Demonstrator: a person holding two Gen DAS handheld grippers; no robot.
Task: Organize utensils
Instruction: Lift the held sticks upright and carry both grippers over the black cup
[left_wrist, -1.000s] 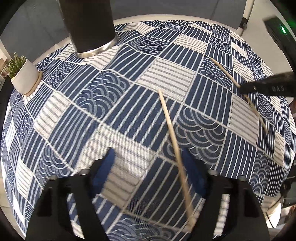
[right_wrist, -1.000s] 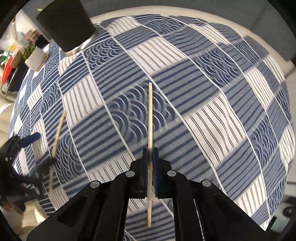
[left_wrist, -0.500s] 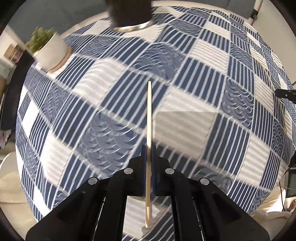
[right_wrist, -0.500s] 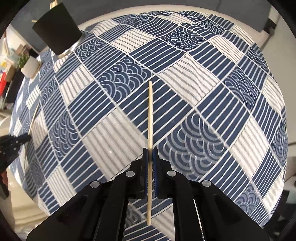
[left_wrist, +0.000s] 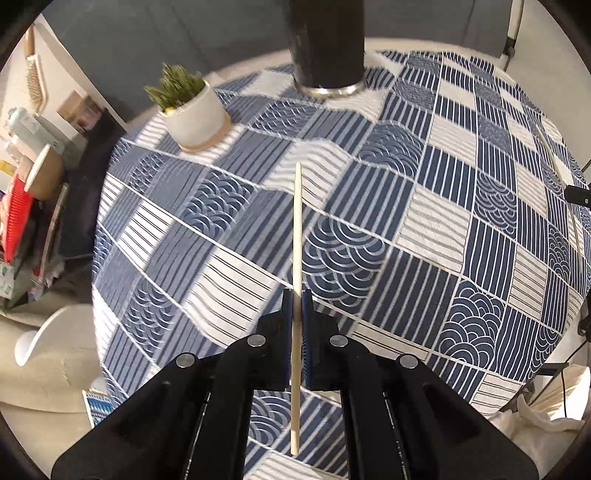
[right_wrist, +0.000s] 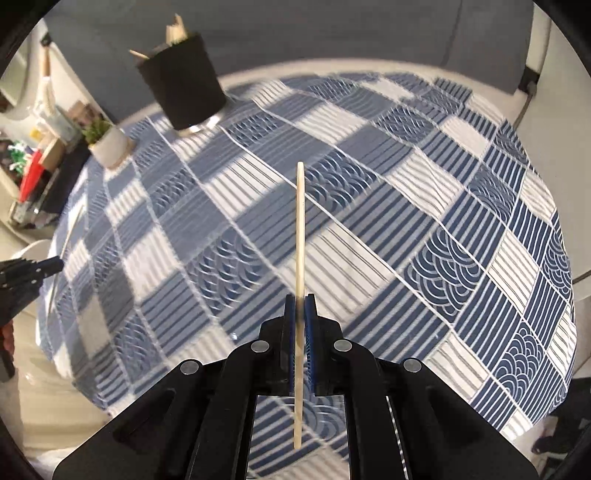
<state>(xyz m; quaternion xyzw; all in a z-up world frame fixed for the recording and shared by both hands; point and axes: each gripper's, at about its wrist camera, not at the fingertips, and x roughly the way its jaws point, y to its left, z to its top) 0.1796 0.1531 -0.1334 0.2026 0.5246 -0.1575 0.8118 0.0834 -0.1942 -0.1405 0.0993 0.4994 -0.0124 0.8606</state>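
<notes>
My left gripper (left_wrist: 296, 297) is shut on a pale wooden chopstick (left_wrist: 297, 229) that points forward, held above the blue patterned tablecloth (left_wrist: 424, 236). My right gripper (right_wrist: 300, 301) is shut on a second wooden chopstick (right_wrist: 300, 229), also lifted off the cloth. A black cylindrical utensil holder (left_wrist: 327, 44) stands at the far edge of the table; in the right wrist view the holder (right_wrist: 181, 81) shows several wooden sticks poking out of its top. The right gripper's chopstick also shows at the right edge of the left wrist view (left_wrist: 557, 173).
A small potted plant in a white pot (left_wrist: 192, 107) stands on a wooden coaster left of the holder, also seen in the right wrist view (right_wrist: 109, 142). Cluttered shelves with a red object (left_wrist: 16, 218) lie beyond the table's left edge. A white chair (left_wrist: 44, 332) is below left.
The left gripper closed on its chopstick and lifted it. Both grippers have risen and tilted up, bringing the black holder and the plant more into view.
</notes>
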